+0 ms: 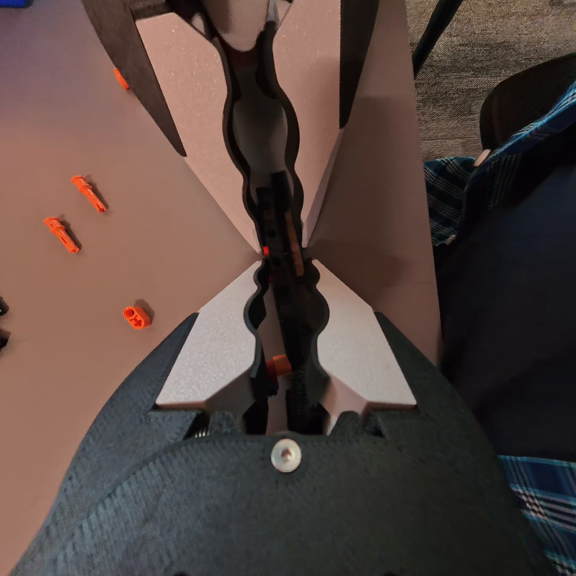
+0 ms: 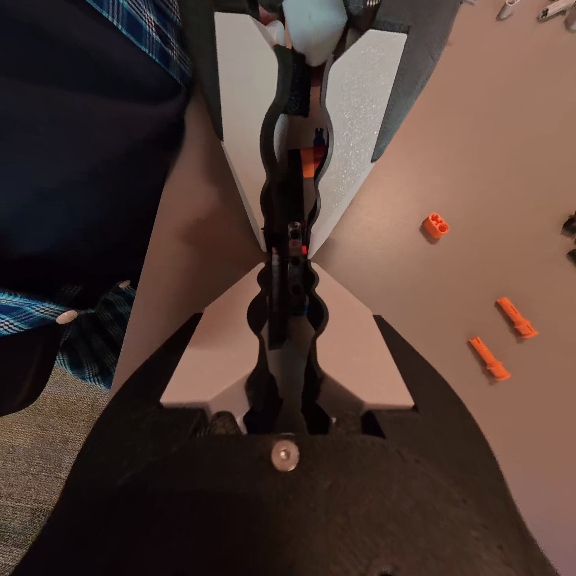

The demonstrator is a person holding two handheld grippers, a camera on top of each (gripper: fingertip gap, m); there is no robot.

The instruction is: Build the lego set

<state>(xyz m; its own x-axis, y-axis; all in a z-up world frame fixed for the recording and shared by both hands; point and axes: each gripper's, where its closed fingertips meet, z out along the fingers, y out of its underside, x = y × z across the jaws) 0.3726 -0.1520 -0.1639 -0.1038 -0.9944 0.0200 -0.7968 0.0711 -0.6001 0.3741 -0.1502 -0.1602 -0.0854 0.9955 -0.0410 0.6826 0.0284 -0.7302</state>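
Note:
My left gripper (image 1: 285,265) and right gripper (image 2: 286,265) face each other tip to tip above the table. Both are shut on one long black lego assembly (image 1: 274,224), each from one end. The assembly shows in the right wrist view (image 2: 294,274) as a black beam with holes. An orange piece (image 1: 279,363) sticks out of it between the left gripper's fingers and also shows in the right wrist view (image 2: 307,162). A small red spot sits on the assembly where the tips meet. Most of the assembly is hidden by the fingers.
Two orange pins (image 1: 88,193) (image 1: 62,234) and a short orange connector (image 1: 137,317) lie loose on the beige table (image 1: 78,124); the right wrist view shows them too (image 2: 516,317) (image 2: 435,226). A person in a blue plaid shirt (image 1: 498,187) sits at the table edge. My left and right fingertips are right by each other. Left tips and right tips are each some 8 cm from the short orange connector (image 1: 137,317). Look for it in the right wrist view (image 2: 435,222) too.

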